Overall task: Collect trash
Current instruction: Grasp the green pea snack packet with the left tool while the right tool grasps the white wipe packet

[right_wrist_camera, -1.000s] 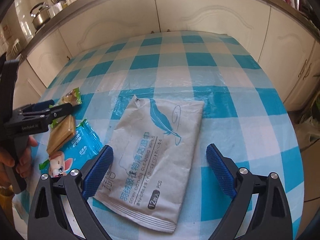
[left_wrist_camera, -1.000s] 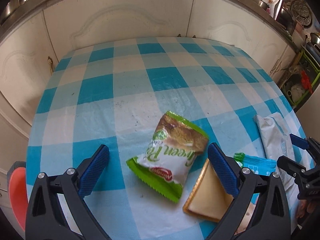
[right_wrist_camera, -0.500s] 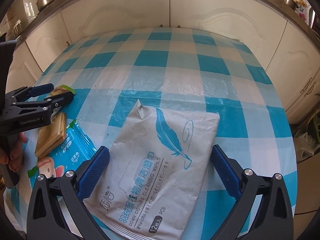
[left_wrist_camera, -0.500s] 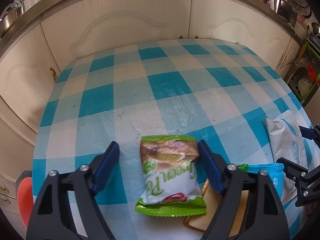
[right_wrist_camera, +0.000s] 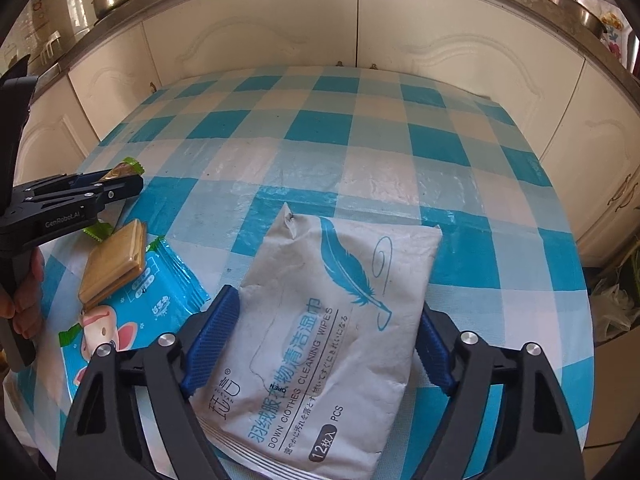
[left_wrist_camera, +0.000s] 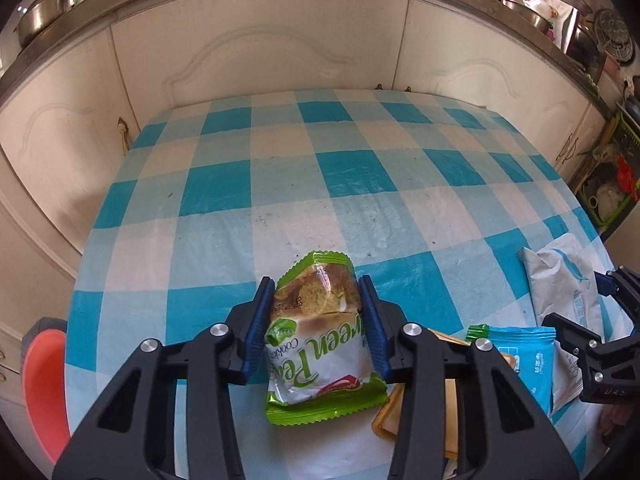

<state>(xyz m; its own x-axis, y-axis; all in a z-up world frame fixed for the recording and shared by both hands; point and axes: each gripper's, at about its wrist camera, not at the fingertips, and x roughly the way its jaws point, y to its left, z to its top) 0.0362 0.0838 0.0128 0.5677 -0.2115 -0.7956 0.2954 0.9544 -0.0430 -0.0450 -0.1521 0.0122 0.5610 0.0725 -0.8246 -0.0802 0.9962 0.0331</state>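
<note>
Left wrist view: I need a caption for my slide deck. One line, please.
Left gripper closing on a green cookie packet on the checked tablecloth.

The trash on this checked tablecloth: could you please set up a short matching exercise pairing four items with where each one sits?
Things:
1. green cookie packet
2. grey wipes pack
3. blue wipes pack
4. tan flat box

Places:
A. lying on top of the blue pack
B. between the right gripper's closing jaws
C. squeezed between the left gripper's closing jaws
D. flat on the tablecloth, under the tan box

Pairs: 1-C, 2-B, 3-D, 4-A
</note>
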